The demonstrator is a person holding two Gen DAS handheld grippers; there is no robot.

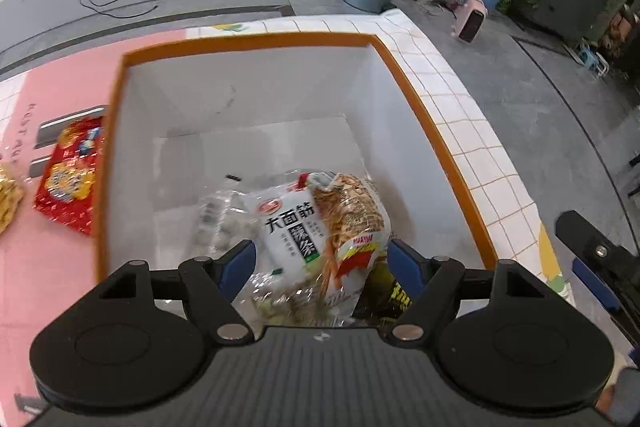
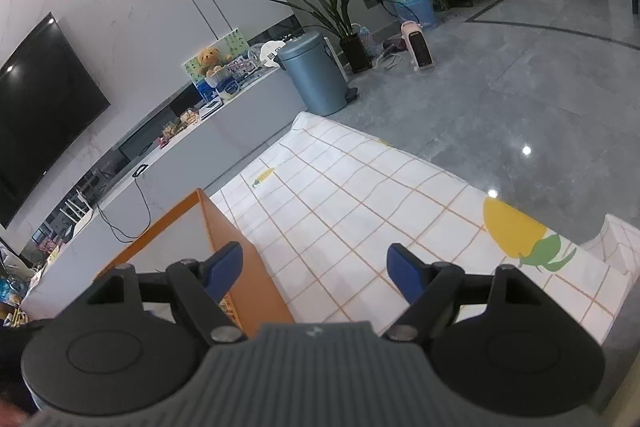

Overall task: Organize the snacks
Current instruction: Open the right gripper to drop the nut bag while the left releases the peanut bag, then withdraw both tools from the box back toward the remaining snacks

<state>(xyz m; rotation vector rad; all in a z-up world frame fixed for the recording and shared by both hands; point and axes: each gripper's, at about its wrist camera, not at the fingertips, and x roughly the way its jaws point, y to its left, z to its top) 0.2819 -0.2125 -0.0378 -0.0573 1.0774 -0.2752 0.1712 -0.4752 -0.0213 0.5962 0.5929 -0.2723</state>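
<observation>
Left gripper (image 1: 322, 259) poised over an orange-rimmed white box (image 1: 432, 131), blue pads spread wide and clear of the white noodle-snack packet (image 1: 292, 223) lying on the box floor between them. Beside that packet, a clear-wrapped pack (image 1: 218, 215) and, near the right finger, part of a dark yellow-lettered wrapper (image 1: 394, 293). Outside the box to the left, on a pink mat (image 1: 60, 259), a red snack bag (image 1: 70, 175) and the edge of a yellow one (image 1: 8, 199). Right gripper (image 2: 314, 269) held above the checked tablecloth (image 2: 360, 195) just right of the box's orange wall, jaws apart with nothing between them. Beyond, a grey bin (image 2: 316, 71) and a potted plant (image 2: 340, 15) on the floor.
</observation>
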